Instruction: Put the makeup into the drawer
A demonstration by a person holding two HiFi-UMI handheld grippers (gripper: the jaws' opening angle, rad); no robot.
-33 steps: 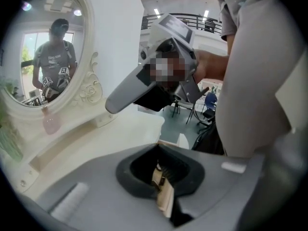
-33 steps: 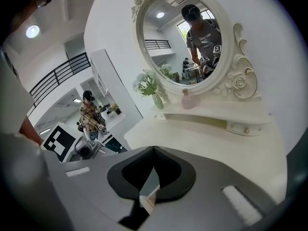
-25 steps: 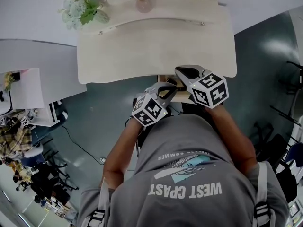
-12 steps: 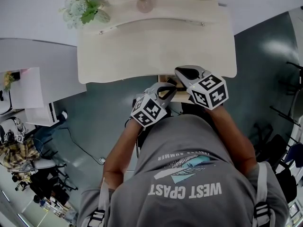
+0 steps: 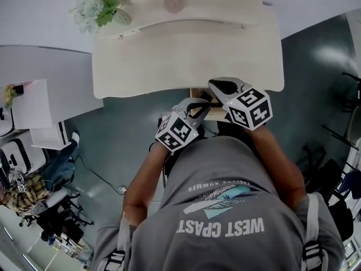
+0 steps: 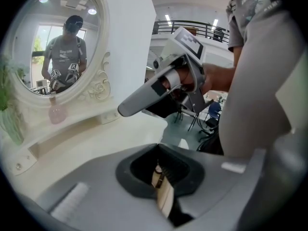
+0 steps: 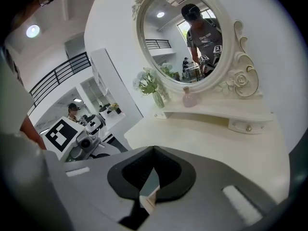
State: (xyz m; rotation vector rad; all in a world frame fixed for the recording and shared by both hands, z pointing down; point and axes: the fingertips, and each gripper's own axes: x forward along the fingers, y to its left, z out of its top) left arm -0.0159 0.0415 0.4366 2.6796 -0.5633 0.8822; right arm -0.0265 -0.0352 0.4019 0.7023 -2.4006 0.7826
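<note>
Makeup: a pink bottle [image 5: 172, 3] stands upright on the raised shelf [image 5: 214, 13] at the back of the desk [image 5: 169, 66]. It sits just below the oval mirror [image 7: 185, 37] and well apart from both claws.
Drawer: a small drawer front [image 7: 243, 125] with a knob is set in the raised shelf, to the right of the bottle, and it is closed.
Left claw [image 5: 203, 106]: clenched, with the jaws together and nothing caught between them. It is held at the desk's near edge, pointing forward and down.
Right claw [image 5: 217, 85]: also clenched, with nothing in the jaws. It is just beside the left claw, with its tip slightly further over the desk.
Under the edge: a tan wooden piece [image 5: 196, 93] shows beneath the desk's front edge between the two claws. I cannot tell what it is.
Flowers [image 5: 98, 10]: a pale bunch at the shelf's left end, far from the claws.
Person: wears a grey T-shirt [image 5: 225, 196], arms bent, with both hands at the desk's near side.
</note>
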